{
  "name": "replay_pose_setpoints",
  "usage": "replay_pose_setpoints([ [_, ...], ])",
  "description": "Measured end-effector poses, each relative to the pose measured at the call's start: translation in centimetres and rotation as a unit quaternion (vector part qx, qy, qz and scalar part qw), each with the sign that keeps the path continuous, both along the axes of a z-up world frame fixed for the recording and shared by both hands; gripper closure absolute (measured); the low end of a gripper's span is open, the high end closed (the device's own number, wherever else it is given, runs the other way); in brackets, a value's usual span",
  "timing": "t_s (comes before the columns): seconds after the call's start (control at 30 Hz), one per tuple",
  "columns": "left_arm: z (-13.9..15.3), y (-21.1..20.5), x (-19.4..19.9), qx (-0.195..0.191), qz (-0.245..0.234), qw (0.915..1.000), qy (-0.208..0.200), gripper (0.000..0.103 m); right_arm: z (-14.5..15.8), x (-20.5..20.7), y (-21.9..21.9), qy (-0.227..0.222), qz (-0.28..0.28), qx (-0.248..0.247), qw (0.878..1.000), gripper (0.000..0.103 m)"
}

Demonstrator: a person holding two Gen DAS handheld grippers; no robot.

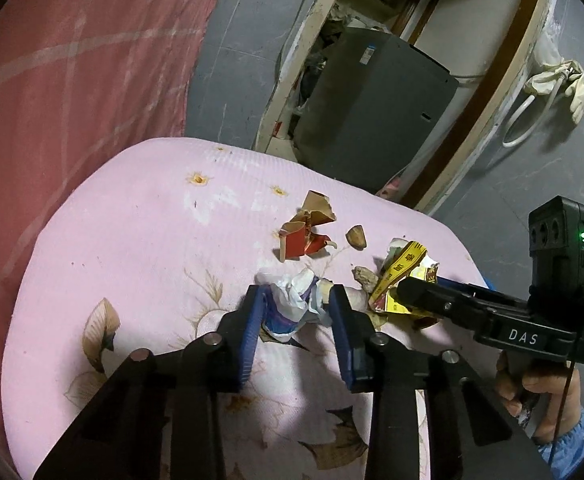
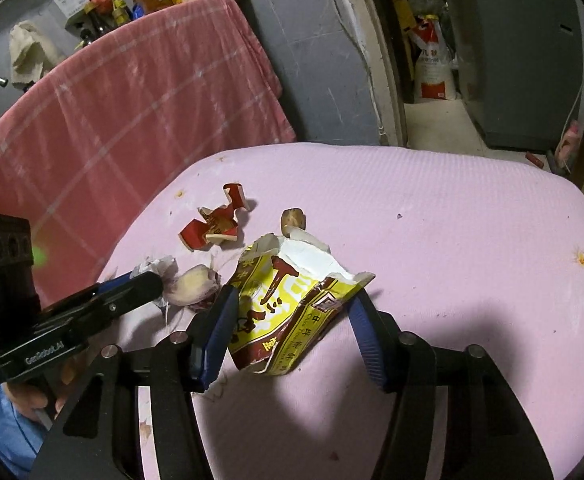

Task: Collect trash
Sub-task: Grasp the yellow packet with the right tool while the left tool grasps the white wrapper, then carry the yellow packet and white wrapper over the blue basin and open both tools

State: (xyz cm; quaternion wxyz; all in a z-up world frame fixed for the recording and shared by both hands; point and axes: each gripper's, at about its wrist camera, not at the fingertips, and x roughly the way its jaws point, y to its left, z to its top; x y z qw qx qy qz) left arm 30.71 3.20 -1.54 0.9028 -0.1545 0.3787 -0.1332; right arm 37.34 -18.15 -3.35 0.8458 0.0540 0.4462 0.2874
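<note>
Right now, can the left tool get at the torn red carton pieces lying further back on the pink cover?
Probably yes. The left tool is busy around the crumpled white wrapper, but beyond it the pink cover lies bare up to the red carton pieces. Nothing stands between; the right tool is off to the side.

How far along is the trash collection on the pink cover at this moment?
Done: nothing visibly removed; no bin in view. In hand: the left tongs straddle the crumpled white-and-blue wrapper, the right tongs the torn yellow-and-red paper carton; whether the pads press is unclear. Left: the torn red cardboard pieces, the small brown nut-like piece and the pale rounded scrap.
</note>
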Motion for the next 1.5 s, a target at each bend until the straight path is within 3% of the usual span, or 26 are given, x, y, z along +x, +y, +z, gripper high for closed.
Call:
replay_pose_setpoints([
  [0.13, 0.1, 0.0, -0.2, -0.006, 0.002, 1.0000, -0.003, 0.083, 0.0, -0.5, 0.2, -0.002, 0.008, 0.005, 1.000, 0.058],
  [0.27, 0.6, 0.0, -1.1, -0.013, -0.002, 0.9994, -0.032, 0.088, -0.1, -1.4, 0.1, -0.008, 0.011, 0.018, 1.000, 0.064],
  [0.43, 0.9, 0.0, -1.7, -0.015, 0.003, 0.9992, -0.037, 0.088, 0.5, -3.3, 0.1, -0.053, 0.001, -0.008, 0.999, 0.069],
  [0.5, 1.0, 0.0, -2.1, -0.015, 0.005, 0.9991, -0.040, 0.089, 0.8, -4.3, 0.4, -0.072, 0.006, -0.017, 0.997, 0.080],
  [0.57, 1.3, -0.2, -2.5, -0.014, 0.005, 0.9989, -0.046, 0.089, 1.0, -5.1, 0.5, -0.088, 0.009, -0.021, 0.996, 0.084],
  [0.9, 2.2, -2.3, -4.5, 0.020, -0.013, 0.9963, -0.083, 0.089, 1.8, -7.9, -0.8, -0.140, 0.001, -0.014, 0.990, 0.084],
  [1.07, 2.8, -3.5, -5.5, 0.021, -0.016, 0.9945, -0.101, 0.089, 2.7, -9.1, -2.3, -0.165, -0.019, 0.015, 0.986, 0.084],
  [1.27, 4.8, -6.1, -6.9, 0.038, -0.024, 0.9878, -0.149, 0.089, 4.7, -10.8, -4.6, -0.205, -0.050, 0.047, 0.976, 0.084],
  [1.43, 6.5, -9.0, -7.3, 0.035, -0.035, 0.9806, -0.190, 0.089, 7.3, -12.9, -7.1, -0.266, -0.089, 0.058, 0.958, 0.084],
  [1.5, 7.2, -10.2, -7.2, 0.030, -0.041, 0.9774, -0.205, 0.089, 8.6, -13.9, -8.3, -0.300, -0.114, 0.055, 0.946, 0.084],
])
